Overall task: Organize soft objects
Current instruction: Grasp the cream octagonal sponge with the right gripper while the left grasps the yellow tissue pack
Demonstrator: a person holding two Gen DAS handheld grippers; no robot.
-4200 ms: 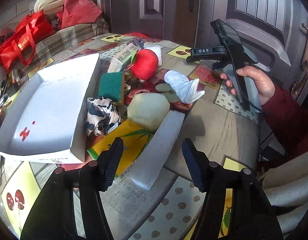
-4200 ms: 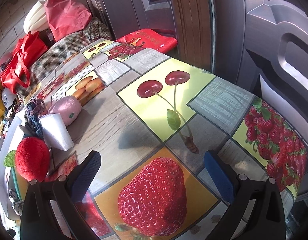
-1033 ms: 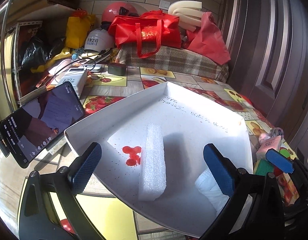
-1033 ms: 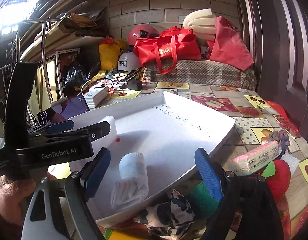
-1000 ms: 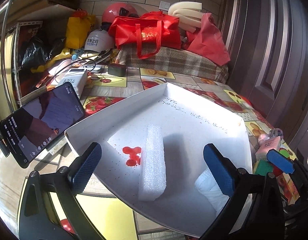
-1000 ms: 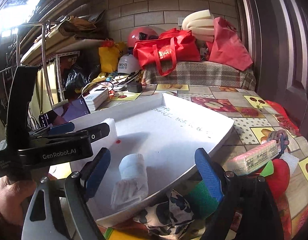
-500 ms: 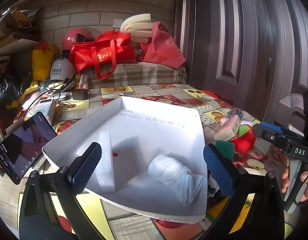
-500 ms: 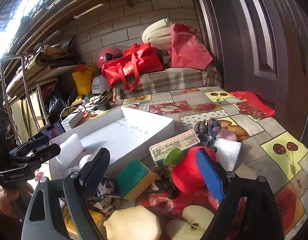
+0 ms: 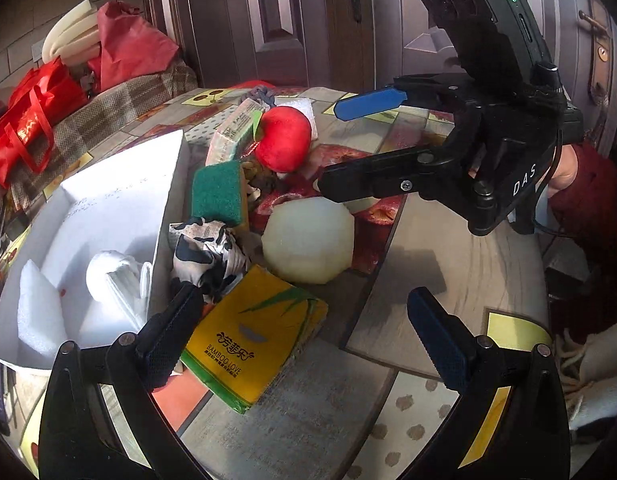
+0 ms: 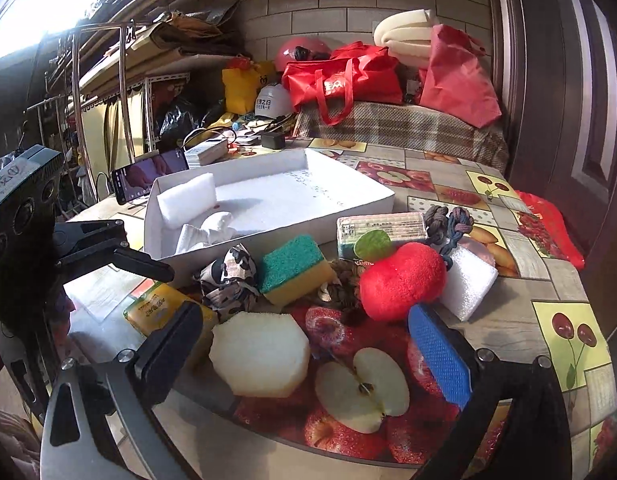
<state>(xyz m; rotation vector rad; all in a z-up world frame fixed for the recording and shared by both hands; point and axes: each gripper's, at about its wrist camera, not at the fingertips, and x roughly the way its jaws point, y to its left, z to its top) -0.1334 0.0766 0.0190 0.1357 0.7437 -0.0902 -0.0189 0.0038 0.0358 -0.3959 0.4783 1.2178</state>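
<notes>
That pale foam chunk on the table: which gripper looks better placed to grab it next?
Probably the right gripper: it is open, and the pale foam chunk sits between its fingers. The left gripper, also open, frames the yellow tissue pack instead.

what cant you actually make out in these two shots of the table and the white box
- Left wrist view: the lower part of the white foam block in the white cardboard box is hidden behind the box's near wall.
- Right wrist view: the handwriting on the box floor is too small to read.
- Right wrist view: the yellow tissue pack is partly covered by the open right hand-held gripper.
- Right wrist view: the phone screen is too small to make out.

"BAMBOO LOVE" on tissue pack point(image 9: 250, 334); "DAS" on right gripper point(image 9: 350, 144)
</notes>
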